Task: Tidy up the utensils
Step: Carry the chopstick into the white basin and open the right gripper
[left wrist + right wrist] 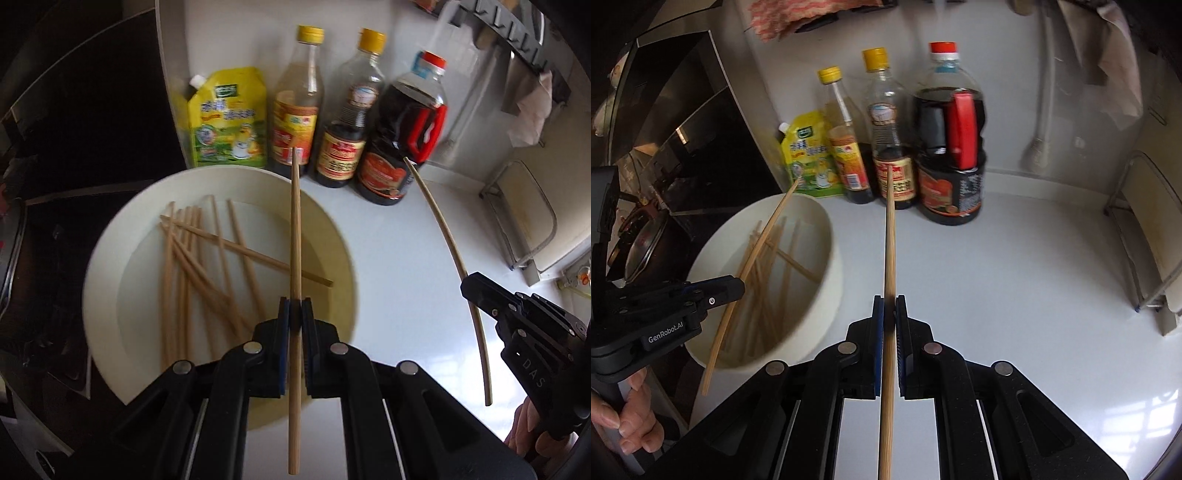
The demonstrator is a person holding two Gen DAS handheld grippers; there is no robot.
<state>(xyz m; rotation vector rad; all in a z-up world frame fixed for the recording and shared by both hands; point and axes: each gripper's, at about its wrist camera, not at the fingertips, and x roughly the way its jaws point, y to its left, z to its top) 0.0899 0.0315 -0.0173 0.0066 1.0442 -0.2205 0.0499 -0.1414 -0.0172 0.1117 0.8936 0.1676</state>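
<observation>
Two chopsticks are lifted, one pinched by the left gripper (294, 314) at lower centre, one by the right gripper (889, 314), while many chopsticks (192, 254) lie loose in the white bowl (110, 258) centre-left, so sorting looks barely started.

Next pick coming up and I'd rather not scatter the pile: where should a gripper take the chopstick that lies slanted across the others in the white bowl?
Probably at the crossing chopstick's lower right stretch, where it lies on bare bowl floor beyond the pile. Come from above, fingers straddling its thin width. Both the left gripper and the right gripper already hold one.
</observation>
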